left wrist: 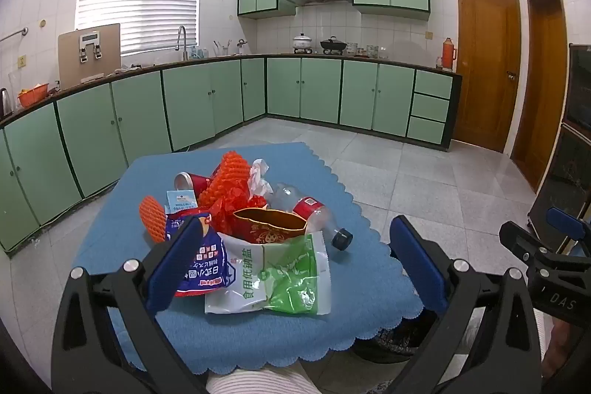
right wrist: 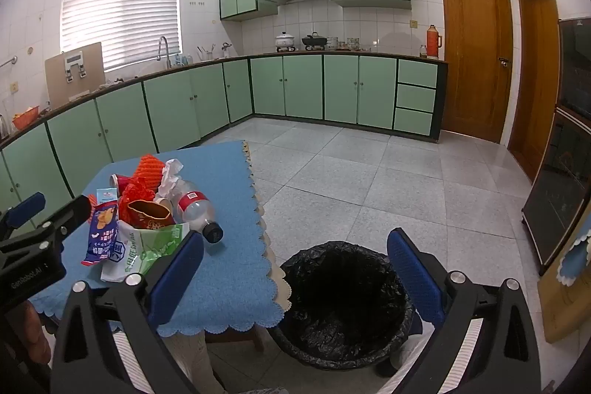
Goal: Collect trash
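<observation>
A pile of trash lies on the blue tablecloth (left wrist: pixel 354 209): a green and white salt bag (left wrist: pixel 284 279), a blue snack bag (left wrist: pixel 207 268), a red and gold paper bag (left wrist: pixel 269 226), a clear plastic bottle (left wrist: pixel 314 213) with a red label, a red can (left wrist: pixel 192 181), orange foam nets (left wrist: pixel 229 178) and crumpled white paper (left wrist: pixel 258 172). My left gripper (left wrist: pixel 298 224) hangs open just in front of the pile, with nothing in it. My right gripper (right wrist: pixel 295 239) is open and empty above the gap between the table edge and a bin lined with a black bag (right wrist: pixel 332 248).
The bin stands on the tiled floor right of the table (right wrist: pixel 236 246). Green cabinets (left wrist: pixel 207 102) run along the left and far walls. Two wooden doors (right wrist: pixel 476 54) and a dark cabinet (right wrist: pixel 561 191) are on the right. A person's striped sleeve (left wrist: pixel 255 383) shows at the bottom.
</observation>
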Available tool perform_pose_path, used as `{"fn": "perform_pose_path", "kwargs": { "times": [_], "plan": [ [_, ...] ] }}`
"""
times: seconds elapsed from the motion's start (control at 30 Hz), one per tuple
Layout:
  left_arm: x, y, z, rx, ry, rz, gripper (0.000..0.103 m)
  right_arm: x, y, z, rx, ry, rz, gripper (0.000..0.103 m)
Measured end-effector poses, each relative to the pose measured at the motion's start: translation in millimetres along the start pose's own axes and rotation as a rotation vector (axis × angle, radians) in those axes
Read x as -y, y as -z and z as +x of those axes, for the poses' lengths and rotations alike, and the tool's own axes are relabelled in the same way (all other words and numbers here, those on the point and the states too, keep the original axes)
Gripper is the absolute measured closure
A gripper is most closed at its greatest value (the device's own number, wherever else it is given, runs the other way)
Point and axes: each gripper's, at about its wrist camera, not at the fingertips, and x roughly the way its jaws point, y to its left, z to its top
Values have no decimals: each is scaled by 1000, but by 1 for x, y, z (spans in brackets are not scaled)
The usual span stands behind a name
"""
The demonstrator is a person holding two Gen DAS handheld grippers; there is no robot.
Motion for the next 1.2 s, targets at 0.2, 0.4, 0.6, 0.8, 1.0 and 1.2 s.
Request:
{"fn": "perform_pose_path", "kwargs": {
  "times": [0.2, 0.4, 0.6, 0.8, 1.0, 1.2],
  "plan": [
    [-2, -1, 1, 0, -2, 4, 5, 0, 0, 0, -1, 0, 1, 6],
    [0, 0, 0, 5, -4, 8, 5, 0, 0, -1, 1, 0, 1, 6],
    [0, 0, 0, 7, -5, 10, 5, 1, -1, -1, 5, 0, 2, 6],
    [-2, -7, -3, 10, -4, 11, 5, 3, -1, -1, 7, 0, 3, 6],
    [-1, -7, -3, 11, -5, 13, 5, 2, -3, -2, 7, 0, 5, 6],
    [0, -6, -3, 13, -7, 16, 5, 2, -3, -4, 8, -2, 7, 6]
  ]
}}
